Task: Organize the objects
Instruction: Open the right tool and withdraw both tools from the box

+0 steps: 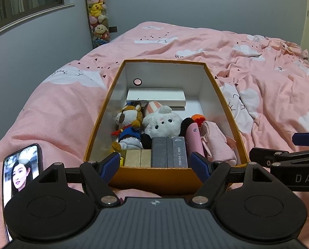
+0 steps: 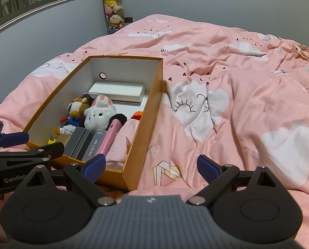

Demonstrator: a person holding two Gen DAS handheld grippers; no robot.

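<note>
While the open orange cardboard box with white inner walls (image 1: 225, 101) sits on the pink cloud-print duvet (image 1: 61, 112), both claws hang at its near end, spread wide and holding nothing. Seen from its own camera, the left gripper (image 1: 157, 161) straddles the box's near wall, one blue fingertip to each side of the stored things. Seen from its own camera, the right gripper (image 2: 152, 165) has its left fingertip over the box's near right corner and the other over bare duvet beside the box. Inside the box, a flat white carton (image 1: 156, 97) lies at the far end; a brown-and-white plush dog (image 1: 127, 126) and a white plush bunny (image 1: 162, 123) fill the middle; grey photo-card cases (image 1: 168, 152), a pink cylinder (image 1: 193, 138) and pink folded cloth (image 1: 216, 143) line the near wall. A lit phone (image 1: 21, 172) lies left of the box
</note>
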